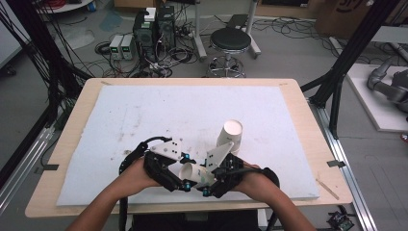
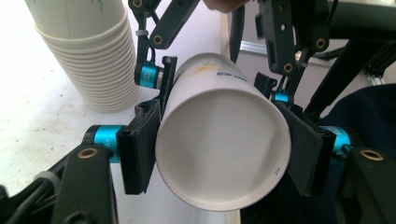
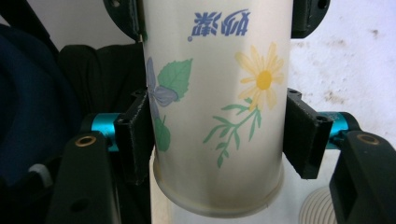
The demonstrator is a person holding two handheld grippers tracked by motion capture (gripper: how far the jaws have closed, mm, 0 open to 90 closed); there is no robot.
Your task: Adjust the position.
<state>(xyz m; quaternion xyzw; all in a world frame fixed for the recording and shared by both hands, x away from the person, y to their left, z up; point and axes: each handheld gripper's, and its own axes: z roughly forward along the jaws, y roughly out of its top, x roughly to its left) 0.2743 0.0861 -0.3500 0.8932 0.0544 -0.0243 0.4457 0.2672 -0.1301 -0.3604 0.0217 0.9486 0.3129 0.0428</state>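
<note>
Lying on its side above the near edge of the white foam mat (image 1: pixel 144 110), a paper cup (image 1: pixel 195 174) is seen in the high view, held between the left gripper (image 1: pixel 185 169) and the right gripper (image 1: pixel 211 180), which meet just in front of the person's hands. A stack of paper cups (image 1: pixel 229 135) is seen leaning just beyond them on the mat, its open mouth turned upward and away.

In the left gripper view, the paper cup (image 2: pixel 223 150) is seen mouth-on, its white inside facing the camera. The wide end is pressed on both sides by the black pads (image 2: pixel 140 149) of the left gripper (image 2: pixel 224 154), which is clamped on it. Farther along the cup, the right gripper (image 2: pixel 217 84) is seen clasping the narrower end. The stack of paper cups (image 2: pixel 86 51) is seen at the upper left.

In the right gripper view, the paper cup (image 3: pixel 217 107), printed with a yellow flower and green leaves, is seen clamped between the pads (image 3: pixel 301 135) of the right gripper (image 3: pixel 217 140), its base rim toward the camera.
</note>
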